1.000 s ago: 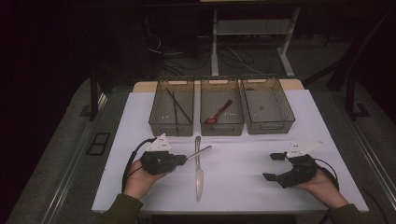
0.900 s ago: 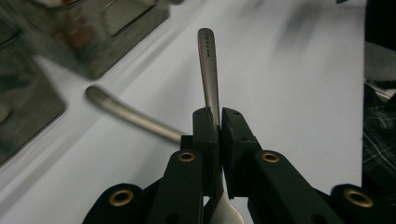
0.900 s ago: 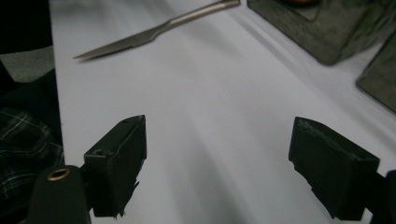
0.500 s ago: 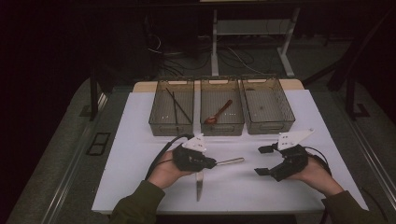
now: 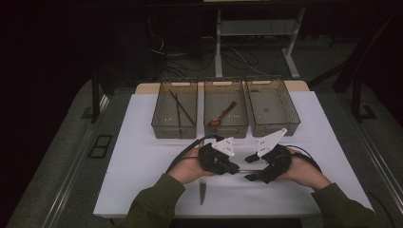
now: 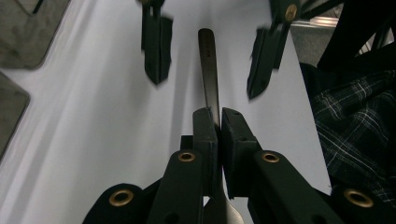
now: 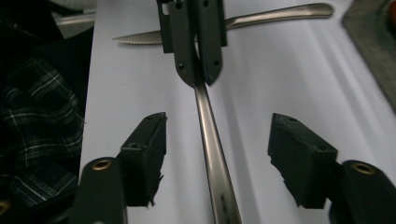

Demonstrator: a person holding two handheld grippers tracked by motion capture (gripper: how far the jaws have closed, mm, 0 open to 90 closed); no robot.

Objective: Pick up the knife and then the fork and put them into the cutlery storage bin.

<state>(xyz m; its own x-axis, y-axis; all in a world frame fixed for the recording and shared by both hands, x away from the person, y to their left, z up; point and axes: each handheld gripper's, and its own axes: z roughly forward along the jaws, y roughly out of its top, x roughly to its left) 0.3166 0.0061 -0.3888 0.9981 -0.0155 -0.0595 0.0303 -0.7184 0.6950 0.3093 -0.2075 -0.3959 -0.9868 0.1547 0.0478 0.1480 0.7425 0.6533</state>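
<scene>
The left gripper (image 5: 231, 169) had its fingers (image 6: 205, 126) clamped tight on a piece of metal cutlery (image 6: 208, 70), most likely a fork or spoon, though its working end was hidden. The handle stuck out level beyond the fingertips toward the right, held just above the white bench (image 5: 142, 156) near its near-middle. The right gripper (image 5: 249, 167) faced it from the right, fingers (image 7: 144, 149) about half open and just lately closing in. The handle ran between them, yet neither pad touched it; a clear gap showed on both sides in the right gripper view.

A serrated table knife (image 7: 261, 16) lay flat on the bench just behind the left gripper, its blade (image 5: 203, 187) pointing to the near edge in the high view.

At the far side of the bench stood three clear trays in a row. The left tray (image 5: 159, 121) held dark chopsticks (image 5: 178, 108), the middle tray (image 5: 225, 130) held a brownish spoon (image 5: 222, 115), and the right tray (image 5: 290, 114) stood just beside it. The person's olive sleeves (image 5: 152, 204) came in from the near edge.
</scene>
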